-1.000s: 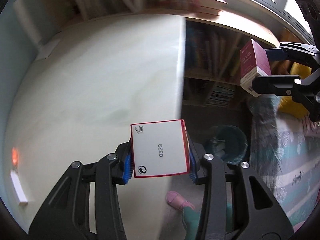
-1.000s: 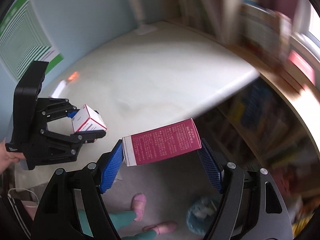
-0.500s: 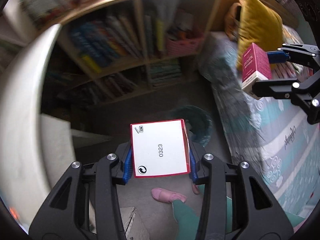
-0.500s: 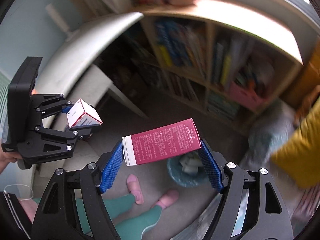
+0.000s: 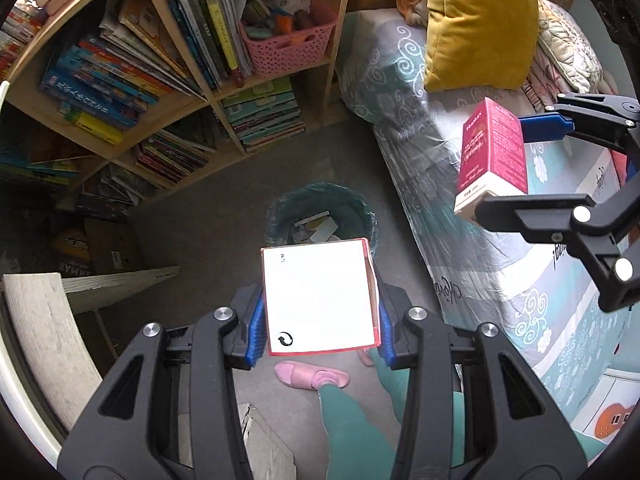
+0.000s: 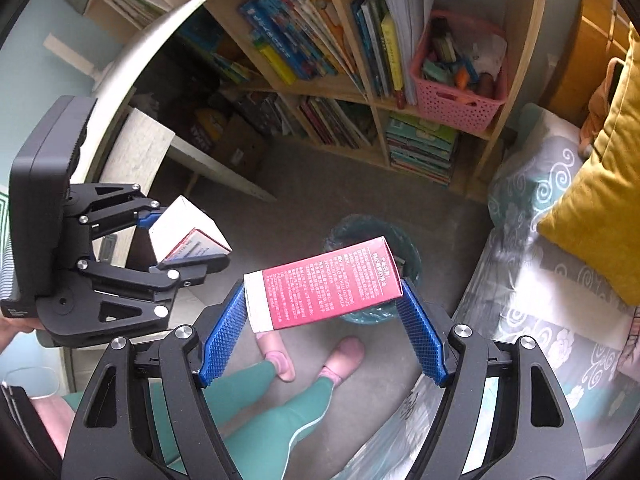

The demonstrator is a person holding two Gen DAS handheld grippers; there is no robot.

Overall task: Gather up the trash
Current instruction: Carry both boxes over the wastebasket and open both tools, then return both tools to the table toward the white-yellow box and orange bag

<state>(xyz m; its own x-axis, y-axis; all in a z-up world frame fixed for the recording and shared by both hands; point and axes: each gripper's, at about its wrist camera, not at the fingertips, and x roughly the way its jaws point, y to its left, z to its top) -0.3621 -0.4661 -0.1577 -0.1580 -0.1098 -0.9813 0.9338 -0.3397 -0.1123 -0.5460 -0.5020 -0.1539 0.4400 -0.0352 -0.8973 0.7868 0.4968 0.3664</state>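
We've got both boxes in the air over the bin (image 5: 320, 216): left gripper (image 5: 320, 320) clamped on white box (image 5: 318, 296), right gripper (image 6: 322, 312) pinching pink box (image 6: 324, 284) endwise.

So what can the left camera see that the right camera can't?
Only the left wrist view shows the white box's blank face with the little arrow mark, and paper scraps inside the bin. Only the right wrist view shows the pink box's long printed side and both pink slippers. Both show the bookshelf, pink basket, yellow pillow and both boxes held in grippers.
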